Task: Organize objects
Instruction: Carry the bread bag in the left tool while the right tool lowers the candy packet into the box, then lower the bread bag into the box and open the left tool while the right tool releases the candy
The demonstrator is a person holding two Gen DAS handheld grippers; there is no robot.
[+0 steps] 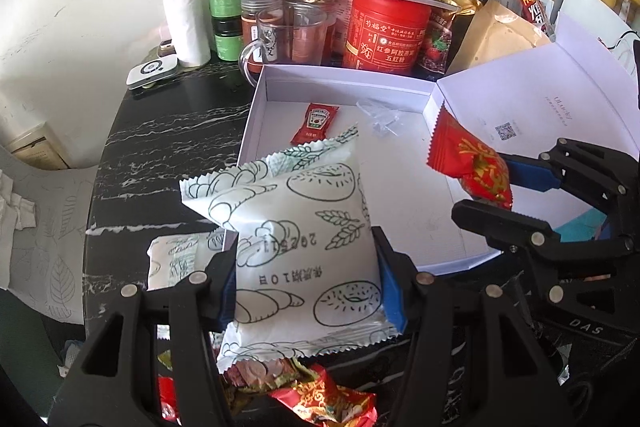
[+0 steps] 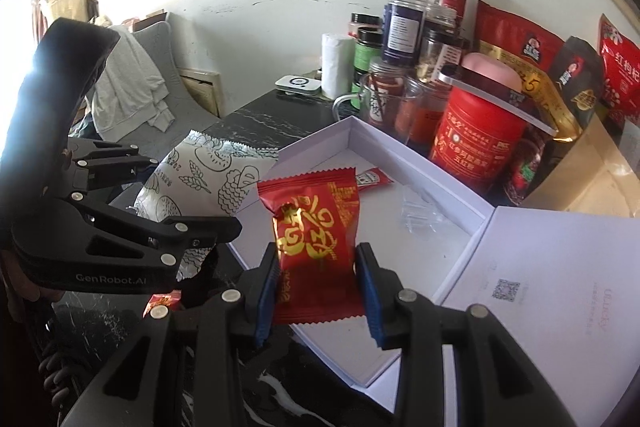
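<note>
My left gripper (image 1: 308, 287) is shut on a white snack packet (image 1: 304, 239) printed with bread drawings, held tilted over the near left corner of an open white box (image 1: 256, 107). To its right, my right gripper (image 1: 496, 193) is shut on a red and gold snack packet (image 1: 476, 167). In the right wrist view that red packet (image 2: 316, 239) sits upright between the blue pads (image 2: 266, 291) of the right gripper (image 2: 318, 287), above the box (image 2: 372, 139). The left gripper (image 2: 192, 195) and its white packet (image 2: 208, 179) are at the left. A ketchup sachet (image 1: 315, 123) and a clear plastic piece (image 1: 380, 115) lie in the box.
The box lid (image 1: 540, 99) lies open to the right. Behind the box crowd jars, a glass mug (image 1: 280, 39), a red tin (image 1: 384, 31), oat bags and a brown paper bag (image 1: 496, 35). More snack packets (image 1: 320, 395) and a second white packet (image 1: 172, 259) lie on the black marble table (image 1: 168, 131).
</note>
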